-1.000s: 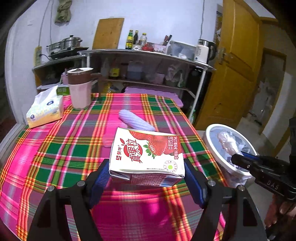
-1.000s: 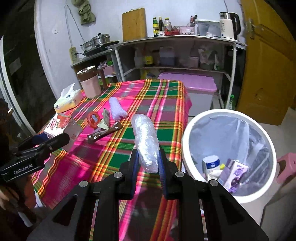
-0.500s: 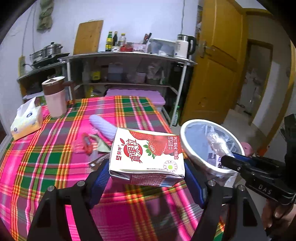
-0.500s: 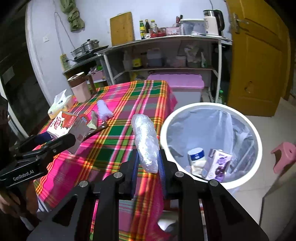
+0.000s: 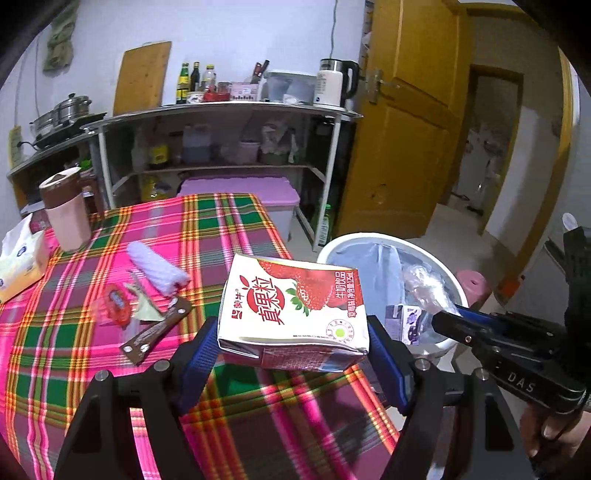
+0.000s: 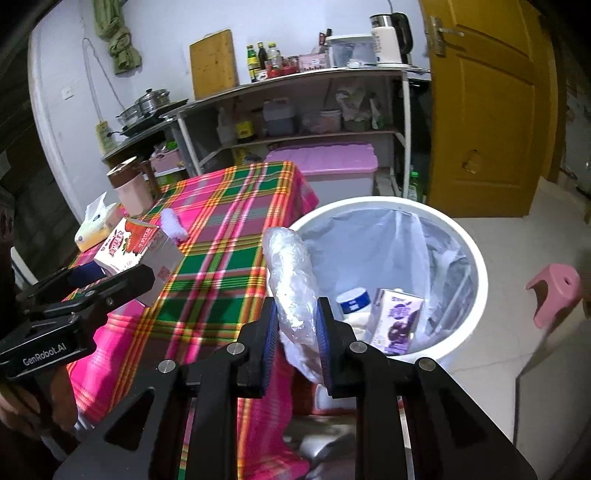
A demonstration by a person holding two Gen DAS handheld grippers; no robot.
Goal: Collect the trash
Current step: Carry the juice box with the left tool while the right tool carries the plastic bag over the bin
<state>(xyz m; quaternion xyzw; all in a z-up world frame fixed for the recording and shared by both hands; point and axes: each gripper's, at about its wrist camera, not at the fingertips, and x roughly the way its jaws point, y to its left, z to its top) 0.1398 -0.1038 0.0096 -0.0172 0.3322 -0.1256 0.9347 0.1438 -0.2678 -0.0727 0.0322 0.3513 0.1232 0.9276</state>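
Plaid-cloth table (image 5: 229, 221) beside white lined bin (image 6: 476, 258): L gripper (image 5: 293, 354) grasps strawberry milk carton (image 5: 291, 306), R gripper (image 6: 295, 332) clenches clear crumpled plastic wrap (image 6: 291, 280); get both over bin before releasing.

Evenly lit indoors, fairly bright, with a cool violet cast on the white back wall (image 5: 229, 33). Strong fisheye bending: yellow wooden door (image 6: 484, 110) bowed, black vignette in the corners. Smeared by motion at 6 o'clock on the pink-and-green plaid cloth of the desk (image 5: 288, 402). Soft glare on the crumpled clear plastic wrap (image 6: 291, 273). Overexposed through the doorway at 3 o'clock.
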